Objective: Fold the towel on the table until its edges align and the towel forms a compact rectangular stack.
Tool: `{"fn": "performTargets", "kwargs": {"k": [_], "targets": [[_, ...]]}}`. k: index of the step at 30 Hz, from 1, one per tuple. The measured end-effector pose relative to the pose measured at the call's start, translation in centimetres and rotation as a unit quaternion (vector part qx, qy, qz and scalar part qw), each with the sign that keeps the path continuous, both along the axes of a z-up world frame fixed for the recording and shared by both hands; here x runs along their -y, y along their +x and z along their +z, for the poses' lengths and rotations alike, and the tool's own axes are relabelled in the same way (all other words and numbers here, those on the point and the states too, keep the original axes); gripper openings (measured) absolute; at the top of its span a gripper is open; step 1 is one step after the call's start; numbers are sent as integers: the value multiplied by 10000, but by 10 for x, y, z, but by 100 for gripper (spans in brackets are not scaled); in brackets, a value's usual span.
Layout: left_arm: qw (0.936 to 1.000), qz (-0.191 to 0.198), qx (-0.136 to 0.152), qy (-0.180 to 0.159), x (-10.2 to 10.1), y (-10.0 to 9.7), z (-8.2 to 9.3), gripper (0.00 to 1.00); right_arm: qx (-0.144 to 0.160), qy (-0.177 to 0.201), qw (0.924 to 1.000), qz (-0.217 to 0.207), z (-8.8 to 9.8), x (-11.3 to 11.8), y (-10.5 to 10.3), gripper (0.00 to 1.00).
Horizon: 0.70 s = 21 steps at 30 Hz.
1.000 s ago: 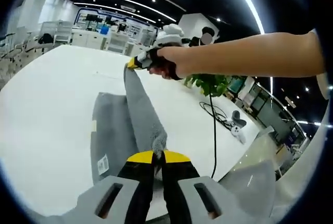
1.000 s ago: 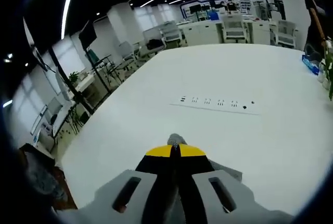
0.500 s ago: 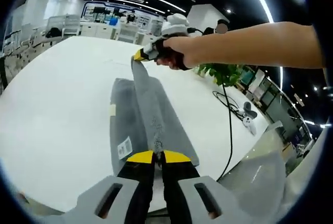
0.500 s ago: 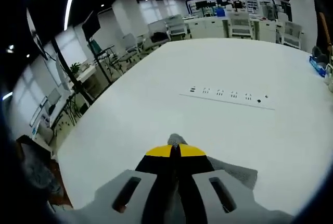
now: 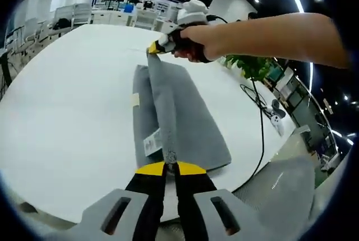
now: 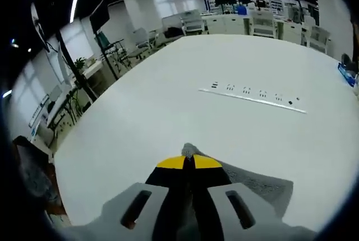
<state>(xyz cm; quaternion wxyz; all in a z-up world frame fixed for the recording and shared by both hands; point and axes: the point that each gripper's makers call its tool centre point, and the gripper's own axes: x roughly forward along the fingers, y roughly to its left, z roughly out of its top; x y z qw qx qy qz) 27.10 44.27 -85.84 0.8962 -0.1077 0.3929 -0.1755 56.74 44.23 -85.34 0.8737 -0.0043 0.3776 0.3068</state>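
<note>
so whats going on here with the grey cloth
A person is folding a grey towel on a white table, using a handheld tool in each hand. The left tool is shut on the towel's near end and the right tool on its far end, holding one edge raised over the rest.

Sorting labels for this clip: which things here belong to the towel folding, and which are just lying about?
Part of the job:
- grey towel
- left hand-held gripper, shut on one towel end
- right hand-held gripper, shut on the far end
- white table

Just lying about:
- strip of sockets in the table
- potted plant
- black cable
</note>
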Motion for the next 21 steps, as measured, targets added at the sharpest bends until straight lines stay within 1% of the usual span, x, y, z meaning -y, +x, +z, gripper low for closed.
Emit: {"fn": "performTargets", "kwargs": {"k": [2,4,8,11,12,13,14,15,16,17,18,19,21], "targets": [[10000,-14,-35,11,-2,0,-2,10,-4,-5,10000,24,-2,-3,-1,1],[10000,14,-66,40,-5,1,-4,17,92,-98,9999,80,-3,-3,0,1],[10000,21,-24,60,-9,4,-2,18,126,-124,9997,139,-7,-6,-1,3],[10000,31,-8,40,-10,7,-1,18,226,143,9994,207,-2,-14,-1,8],[10000,24,-10,30,-9,8,-1,18,157,179,9994,238,-3,-16,-3,9],[10000,26,-11,19,-9,9,-1,18,-59,209,9991,363,-9,-19,-10,8],[10000,28,-11,7,-8,10,-1,18,-204,211,9984,478,-12,-22,-15,6],[10000,26,-13,-10,-7,11,-1,18,-158,163,9985,488,-14,-22,-14,4],[10000,22,-16,-18,-6,11,-1,18,-65,138,9985,529,-14,-22,-15,4],[10000,9,1,-23,-5,11,0,18,-34,163,9983,558,-14,-23,-16,7],[10000,-5,7,-22,-4,12,1,18,-85,175,9983,548,-15,-22,-17,11],[10000,-34,9,-20,-2,12,1,18,-96,168,9983,548,-15,-22,-18,12],[10000,-48,22,-17,-2,14,1,18,6,164,9980,612,-11,-18,-19,11]]}}
